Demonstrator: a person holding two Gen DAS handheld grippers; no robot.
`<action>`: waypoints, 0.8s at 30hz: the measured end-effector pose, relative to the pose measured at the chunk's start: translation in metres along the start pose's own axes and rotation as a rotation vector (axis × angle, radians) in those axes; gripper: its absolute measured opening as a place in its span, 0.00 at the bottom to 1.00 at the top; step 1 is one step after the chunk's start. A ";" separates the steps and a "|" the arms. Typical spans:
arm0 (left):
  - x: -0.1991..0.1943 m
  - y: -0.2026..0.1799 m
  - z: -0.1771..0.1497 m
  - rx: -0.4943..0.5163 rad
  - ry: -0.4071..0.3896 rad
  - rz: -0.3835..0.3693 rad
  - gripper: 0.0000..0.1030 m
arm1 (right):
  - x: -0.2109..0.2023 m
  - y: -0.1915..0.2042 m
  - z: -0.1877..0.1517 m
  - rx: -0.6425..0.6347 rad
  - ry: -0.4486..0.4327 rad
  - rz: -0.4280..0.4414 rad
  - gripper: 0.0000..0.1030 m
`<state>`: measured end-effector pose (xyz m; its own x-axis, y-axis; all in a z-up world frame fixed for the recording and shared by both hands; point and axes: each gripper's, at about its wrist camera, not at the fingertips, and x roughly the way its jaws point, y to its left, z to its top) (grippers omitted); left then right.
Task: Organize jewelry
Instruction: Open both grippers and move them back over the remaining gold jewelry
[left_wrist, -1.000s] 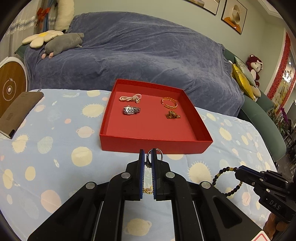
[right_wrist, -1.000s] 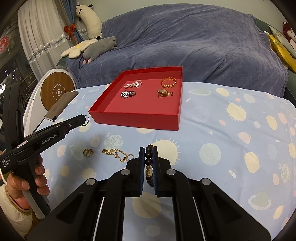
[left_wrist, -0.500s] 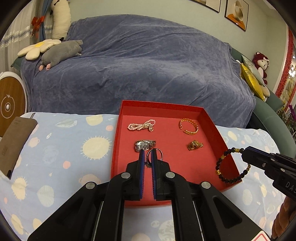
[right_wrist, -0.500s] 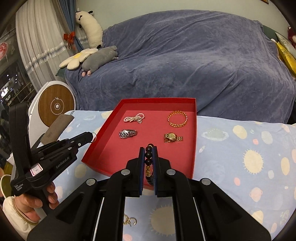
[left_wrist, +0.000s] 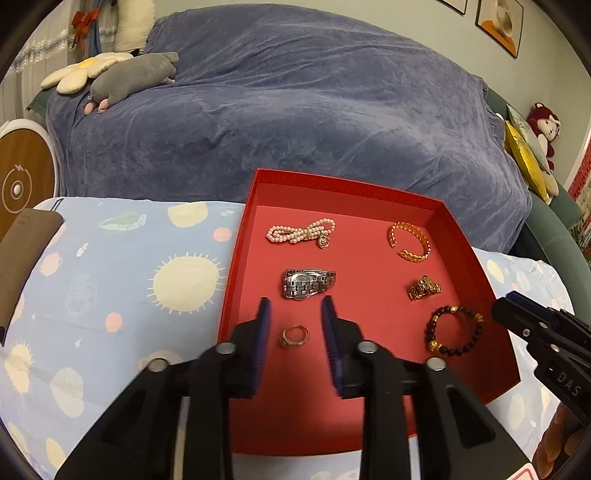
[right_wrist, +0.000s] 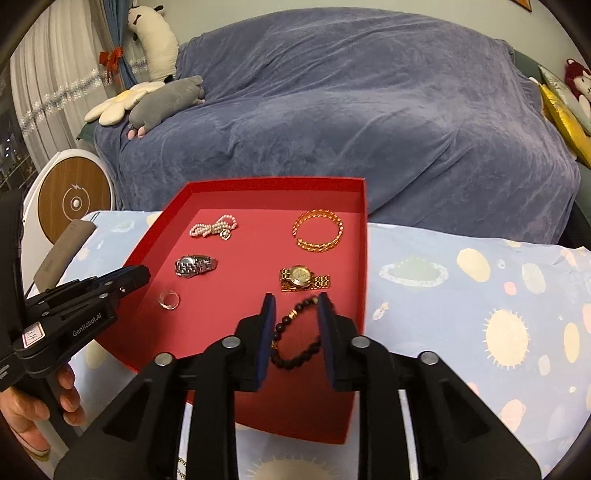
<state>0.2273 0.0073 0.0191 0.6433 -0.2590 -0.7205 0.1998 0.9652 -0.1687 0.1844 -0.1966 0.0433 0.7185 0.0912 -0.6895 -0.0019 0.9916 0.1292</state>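
A second before, both claws had been pressed together over the patterned cloth short of the red tray (left_wrist: 236, 266), the left pinching a ring and the right a dark beaded bracelet; by this moment both hung over the tray's floor and had let go. The left claw (left_wrist: 295, 325) stood part-way spread, its jaws opening, and the ring (left_wrist: 294, 336) lay flat on the tray floor in the gap between its blue pads, touching neither. The right claw (right_wrist: 295, 321) was likewise part-way spread and opening; the beaded bracelet (right_wrist: 295, 339) lay on the tray between its fingers, just beside them, though whether a bead still brushed a pad could not be told. Within the tray, the ring sat in the near left part, just in front of the silver watch (left_wrist: 308, 283), and the beaded bracelet in the near right part, just in front of the gold watch (right_wrist: 304, 277). Behind the silver watch lay the pearl bracelet (left_wrist: 301, 233), and behind the gold watch the gold bangle (left_wrist: 409, 242), near the tray's far wall. The four pieces further back lay as they had a second earlier. The tray rested on the tabletop (right_wrist: 480, 295), with a blue-covered sofa (right_wrist: 351, 110) beyond its far wall.
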 end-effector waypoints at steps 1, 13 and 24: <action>-0.007 0.001 0.000 -0.007 -0.014 -0.001 0.39 | -0.012 -0.002 -0.002 0.005 -0.008 0.011 0.33; -0.115 0.009 -0.061 0.017 -0.076 0.072 0.52 | -0.117 0.005 -0.094 -0.049 0.020 0.027 0.33; -0.113 0.011 -0.130 0.072 0.034 0.067 0.52 | -0.093 0.039 -0.144 -0.086 0.140 0.127 0.33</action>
<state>0.0606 0.0522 0.0115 0.6316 -0.1916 -0.7513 0.2108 0.9749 -0.0714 0.0170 -0.1530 0.0096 0.6049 0.2215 -0.7648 -0.1496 0.9750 0.1641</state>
